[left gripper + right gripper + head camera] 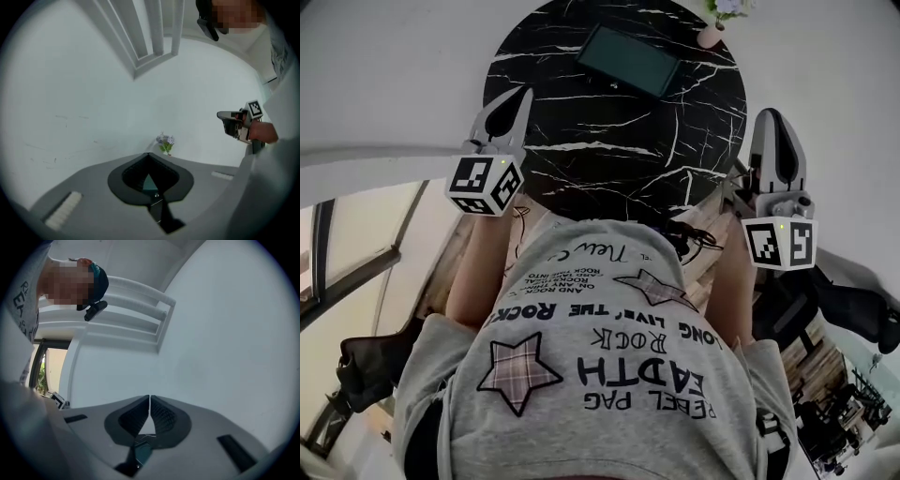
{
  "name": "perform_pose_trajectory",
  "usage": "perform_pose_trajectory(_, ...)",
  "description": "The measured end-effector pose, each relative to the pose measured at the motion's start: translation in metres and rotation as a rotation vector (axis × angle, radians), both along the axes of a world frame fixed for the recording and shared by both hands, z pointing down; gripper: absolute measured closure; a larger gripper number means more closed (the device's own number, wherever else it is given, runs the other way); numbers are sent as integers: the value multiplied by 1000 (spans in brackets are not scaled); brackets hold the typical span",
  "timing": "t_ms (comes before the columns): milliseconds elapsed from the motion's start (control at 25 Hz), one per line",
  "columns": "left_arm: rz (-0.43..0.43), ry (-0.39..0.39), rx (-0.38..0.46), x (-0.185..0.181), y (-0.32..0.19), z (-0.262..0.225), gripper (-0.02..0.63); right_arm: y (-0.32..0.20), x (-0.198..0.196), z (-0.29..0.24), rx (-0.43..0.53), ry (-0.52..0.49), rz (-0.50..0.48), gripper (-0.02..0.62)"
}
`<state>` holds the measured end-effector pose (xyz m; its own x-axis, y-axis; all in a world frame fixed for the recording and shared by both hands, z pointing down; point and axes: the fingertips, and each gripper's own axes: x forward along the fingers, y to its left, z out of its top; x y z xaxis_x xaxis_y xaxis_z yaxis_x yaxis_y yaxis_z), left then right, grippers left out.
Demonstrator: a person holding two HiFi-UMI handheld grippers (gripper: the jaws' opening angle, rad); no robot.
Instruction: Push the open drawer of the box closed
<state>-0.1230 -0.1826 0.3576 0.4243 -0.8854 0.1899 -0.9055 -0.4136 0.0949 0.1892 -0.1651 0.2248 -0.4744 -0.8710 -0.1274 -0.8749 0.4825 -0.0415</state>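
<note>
A flat dark rectangular box [628, 59] lies at the far side of a round black marble table [581, 150]; I cannot make out a drawer on it. My left gripper [523, 94] is held up at the table's left edge, its jaws shut on nothing. At the table's right edge my right gripper [772, 114] is likewise shut and empty. In the left gripper view the closed jaws [148, 154] point at a white wall, with the right gripper [220, 116] at the right. The right gripper view has its closed jaws [149, 398] aimed at white wall too.
A small pot of purple flowers [722, 14] stands at the table's far right rim, and the flowers [165, 142] also show just beyond the left jaws. The person's grey printed shirt [600, 356] fills the lower head view. White window frames [122, 310] run overhead.
</note>
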Motion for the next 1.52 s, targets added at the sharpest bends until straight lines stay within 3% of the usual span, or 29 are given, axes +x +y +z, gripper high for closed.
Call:
perform_pose_trajectory(240,3,110,111,-4,15,-57,597,7,-21,-8,8,-5,-53,578)
perform_pose_trajectory(400,-24,98,187,-9,25,-92,597,11,-36,-12,10,5,-90,578)
perform_pose_trajectory(560,-38,13,234,-12,30,-101,597,12,-44,-12,13,5,-100,578)
perform_pose_trajectory(640,-50,-16,237,-14,30,-98,597,14,-46,-10,9,6,-105,578)
perform_pose_trajectory(1520,-75,21,206,-20,38,-85,597,25,-58,-5,-6,27,-123,578)
